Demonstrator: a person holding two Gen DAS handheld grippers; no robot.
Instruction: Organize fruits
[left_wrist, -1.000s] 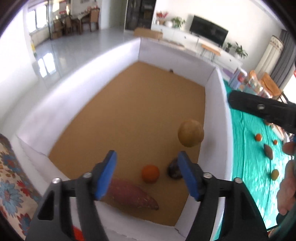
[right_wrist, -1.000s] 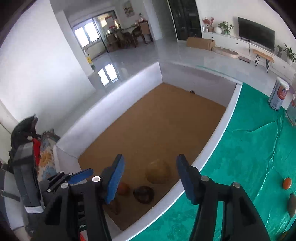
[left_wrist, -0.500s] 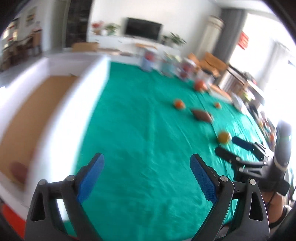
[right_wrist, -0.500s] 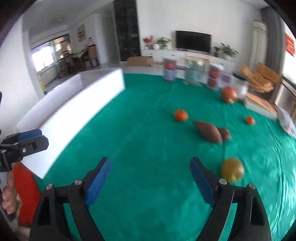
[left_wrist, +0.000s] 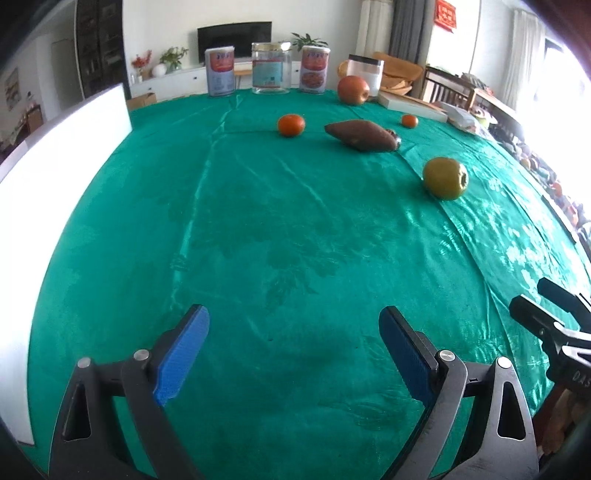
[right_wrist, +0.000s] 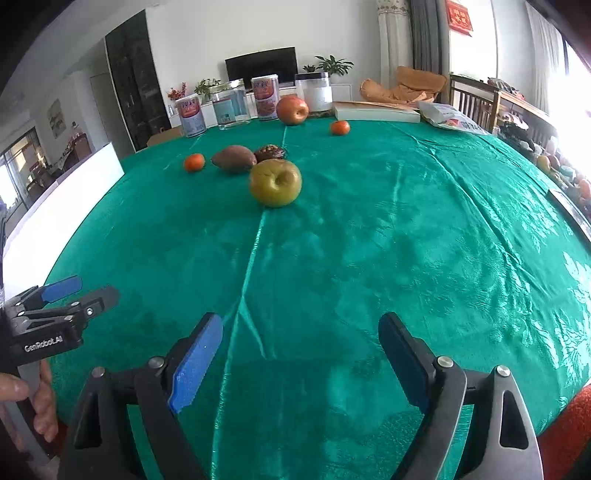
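Left tool (left_wrist: 293, 345): its blue-padded fingers stood wide apart, gripping nothing, low over the green cloth at the near edge of the counter (left_wrist: 258, 229).
Right tool (right_wrist: 299, 350): fingers likewise spread wide and empty, over the near part of the cloth; in the left wrist view it showed at the right edge.
Green apple (right_wrist: 275, 182): sat on the cloth straight ahead of the right tool, well apart from it, stem dimple turned toward that camera.
Sweet potato (left_wrist: 360, 136): lay on its side beyond the green apple, near the middle of the counter.
Dark brown fruit (right_wrist: 270, 152): just behind the sweet potato, touching it or nearly so; I could not tell which.
Near orange (left_wrist: 291, 125): just left of the sweet potato, apart from it.
Far orange (left_wrist: 409, 120): smaller, farther back on the right.
Red apple (left_wrist: 353, 89): at the far edge, beside a white jar (left_wrist: 364, 72).
Cans and glass jar (left_wrist: 270, 68): stood upright in a row along the far edge.
White box wall (left_wrist: 62, 136): ran along the counter's left side.
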